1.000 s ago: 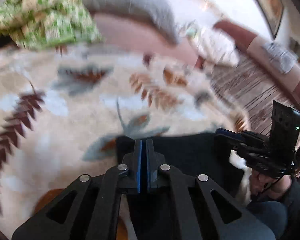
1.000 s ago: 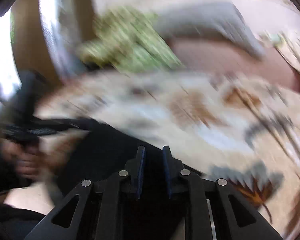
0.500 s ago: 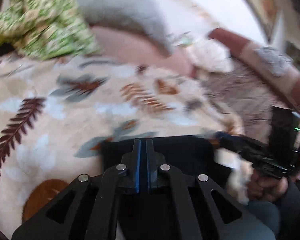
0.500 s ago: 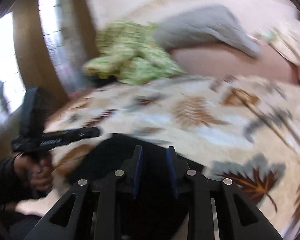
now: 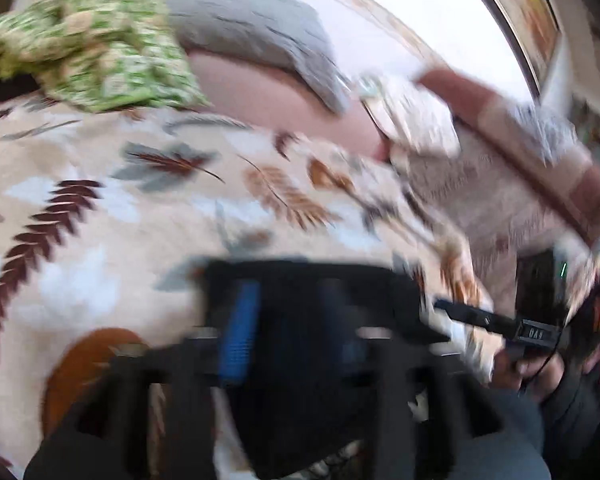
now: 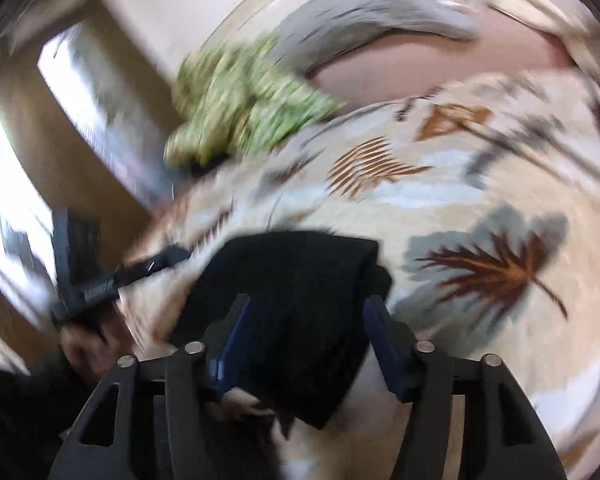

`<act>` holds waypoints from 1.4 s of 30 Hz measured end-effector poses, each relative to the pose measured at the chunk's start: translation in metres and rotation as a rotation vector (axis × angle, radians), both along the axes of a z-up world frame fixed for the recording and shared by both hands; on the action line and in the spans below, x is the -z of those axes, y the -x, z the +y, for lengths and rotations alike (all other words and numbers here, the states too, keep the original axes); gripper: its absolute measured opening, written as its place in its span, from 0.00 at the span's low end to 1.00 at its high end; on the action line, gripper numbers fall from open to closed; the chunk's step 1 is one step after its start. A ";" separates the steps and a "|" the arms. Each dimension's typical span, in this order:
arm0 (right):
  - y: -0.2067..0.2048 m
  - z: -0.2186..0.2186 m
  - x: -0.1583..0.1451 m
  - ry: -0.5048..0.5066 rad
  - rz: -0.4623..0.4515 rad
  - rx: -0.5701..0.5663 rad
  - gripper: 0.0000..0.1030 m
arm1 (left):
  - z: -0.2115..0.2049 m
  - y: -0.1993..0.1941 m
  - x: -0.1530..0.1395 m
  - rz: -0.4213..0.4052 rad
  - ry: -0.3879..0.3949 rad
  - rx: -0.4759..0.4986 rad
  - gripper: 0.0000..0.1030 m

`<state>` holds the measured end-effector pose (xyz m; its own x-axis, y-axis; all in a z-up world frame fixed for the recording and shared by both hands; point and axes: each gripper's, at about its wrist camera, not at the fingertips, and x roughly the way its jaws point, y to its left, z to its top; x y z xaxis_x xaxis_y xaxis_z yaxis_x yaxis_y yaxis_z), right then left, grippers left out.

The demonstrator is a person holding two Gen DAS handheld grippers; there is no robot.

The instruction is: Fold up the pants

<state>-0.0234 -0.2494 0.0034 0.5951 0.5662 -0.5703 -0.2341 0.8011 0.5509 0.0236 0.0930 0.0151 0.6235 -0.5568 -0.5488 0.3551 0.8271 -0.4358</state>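
Observation:
The black pants (image 6: 296, 280) lie folded in a compact dark stack on the leaf-patterned bedspread (image 6: 480, 184); they also show in the left wrist view (image 5: 300, 284). My right gripper (image 6: 306, 336) is open, its blue-padded fingers (image 6: 232, 344) spread on either side of the stack's near end. My left gripper (image 5: 288, 320) is open too, motion-blurred, over the pants. Each gripper shows in the other's view, the left (image 6: 100, 276) and the right (image 5: 500, 320).
A green patterned cloth (image 5: 100, 36) and a grey pillow (image 5: 256, 36) lie at the far side of the bed. A brown headboard or sofa edge (image 5: 540, 148) runs at the right. A window with a wooden frame (image 6: 40, 140) is at the left.
Both grippers have opened from nearly shut. The pants now lie released on the bed. Both views have shifted and blurred with motion.

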 end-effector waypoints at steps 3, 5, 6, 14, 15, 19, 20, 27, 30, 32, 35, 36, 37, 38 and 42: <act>-0.008 -0.009 0.016 -0.084 0.089 0.016 0.58 | 0.015 -0.015 0.026 0.127 0.026 -0.037 0.51; -0.018 -0.001 0.030 -0.086 0.157 -0.018 0.58 | 0.014 -0.021 0.047 0.210 0.054 -0.017 0.51; -0.020 0.003 0.036 -0.084 0.186 -0.032 0.58 | 0.014 -0.020 0.053 0.232 0.060 -0.014 0.51; -0.025 0.013 0.039 -0.074 0.166 -0.024 0.30 | 0.004 -0.018 0.050 0.244 0.141 0.012 0.19; -0.024 0.012 0.033 -0.068 0.138 -0.015 0.30 | -0.001 -0.021 0.044 0.224 0.130 0.019 0.19; -0.035 -0.012 0.004 -0.070 0.040 0.078 0.29 | -0.035 -0.046 0.016 0.156 0.126 0.050 0.19; -0.041 -0.022 -0.001 -0.082 0.029 0.104 0.29 | -0.041 -0.053 0.011 0.140 0.120 0.056 0.19; -0.080 -0.069 0.048 -0.151 0.247 0.260 0.38 | -0.081 -0.102 0.064 0.238 -0.002 0.052 0.30; -0.070 -0.077 0.042 -0.189 0.214 0.331 0.38 | -0.074 -0.090 0.047 0.175 0.007 0.054 0.30; -0.059 -0.071 0.017 -0.093 0.117 0.354 0.38 | -0.069 -0.077 0.031 0.104 -0.011 0.039 0.30; -0.041 -0.032 -0.023 0.104 -0.067 0.243 0.37 | -0.069 -0.050 0.009 0.016 0.037 0.109 0.30; -0.041 -0.014 -0.030 0.152 -0.104 0.169 0.34 | -0.074 -0.042 0.007 0.006 0.038 0.154 0.29; -0.041 0.007 -0.031 0.223 -0.128 0.111 0.32 | -0.083 -0.037 0.008 -0.003 0.015 0.191 0.26; -0.044 0.022 -0.027 0.281 -0.124 0.074 0.26 | -0.095 -0.032 0.016 -0.002 -0.045 0.227 0.23; -0.054 0.037 0.018 0.449 0.052 0.012 0.14 | -0.111 -0.034 0.046 0.039 -0.128 0.248 0.18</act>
